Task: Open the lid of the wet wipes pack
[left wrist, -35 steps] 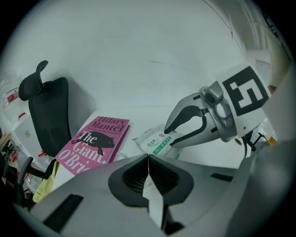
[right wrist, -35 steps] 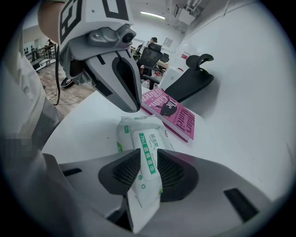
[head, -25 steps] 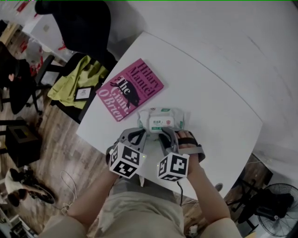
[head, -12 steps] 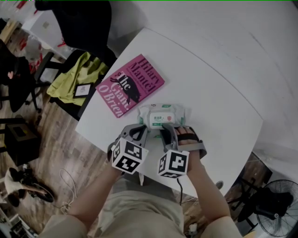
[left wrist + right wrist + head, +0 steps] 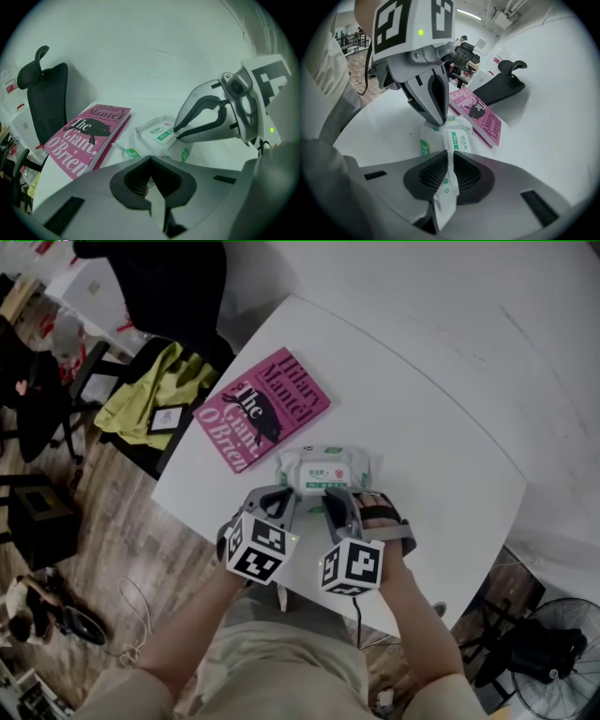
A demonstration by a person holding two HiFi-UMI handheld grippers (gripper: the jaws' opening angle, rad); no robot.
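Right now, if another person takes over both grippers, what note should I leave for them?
Left gripper: shut, seemingly pinching an edge of the wet wipes pack.
Right gripper: jaws closing, the pack's crimped edge between them.
The pack lies on the white table beside the pink book.
Done: pack gripped. To do: the lid is flat and shut; lift it.

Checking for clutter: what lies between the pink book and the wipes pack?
Only bare table separates book and wipes pack, shown in the head view.
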